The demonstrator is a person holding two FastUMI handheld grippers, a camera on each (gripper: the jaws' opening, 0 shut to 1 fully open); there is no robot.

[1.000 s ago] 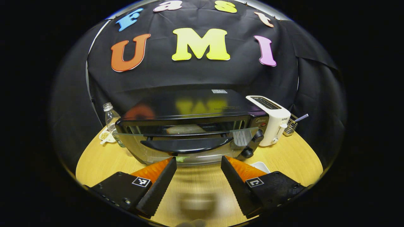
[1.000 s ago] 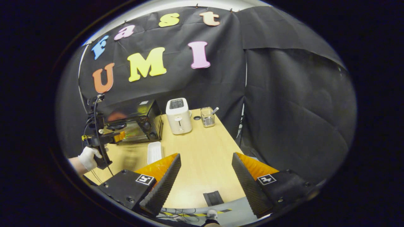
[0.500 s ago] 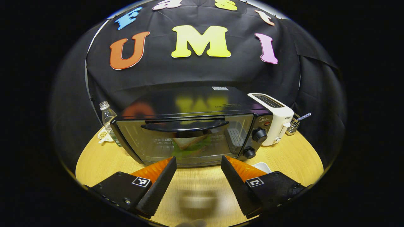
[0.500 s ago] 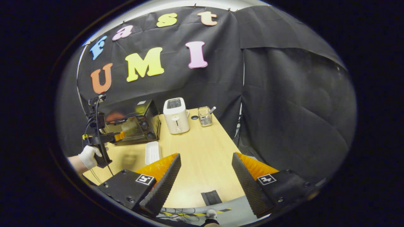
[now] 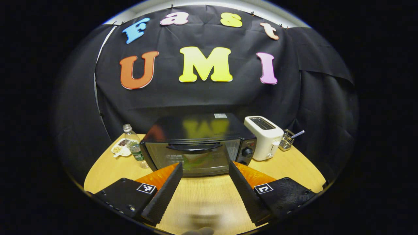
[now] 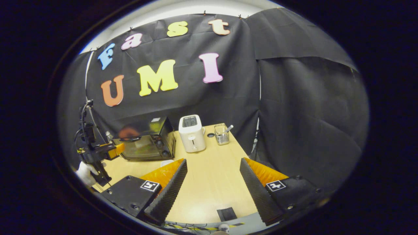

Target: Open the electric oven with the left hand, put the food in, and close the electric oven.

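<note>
Oven [image 5: 199, 145] door closed (food inside), tongs [image 5: 204, 182] spread, holding nothing.

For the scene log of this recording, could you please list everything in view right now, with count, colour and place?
black electric oven with glass door: 1, black, table's far middle, door shut
green and tan food: 1, inside the oven, behind the glass
white two-slot toaster: 1, white, right of the oven
wire mesh holder with a utensil: 1, silver, right of the toaster
clear plastic bottle: 1, clear, left of the oven
small white dish of bits: 1, white, behind the bottle
light wooden table: 1, tan
left gripper: 1, black and orange, jaws open, facing the oven
right gripper: 1, black and orange, jaws open, above the table
gloved hand: 1, white, holding the left gripper
</note>
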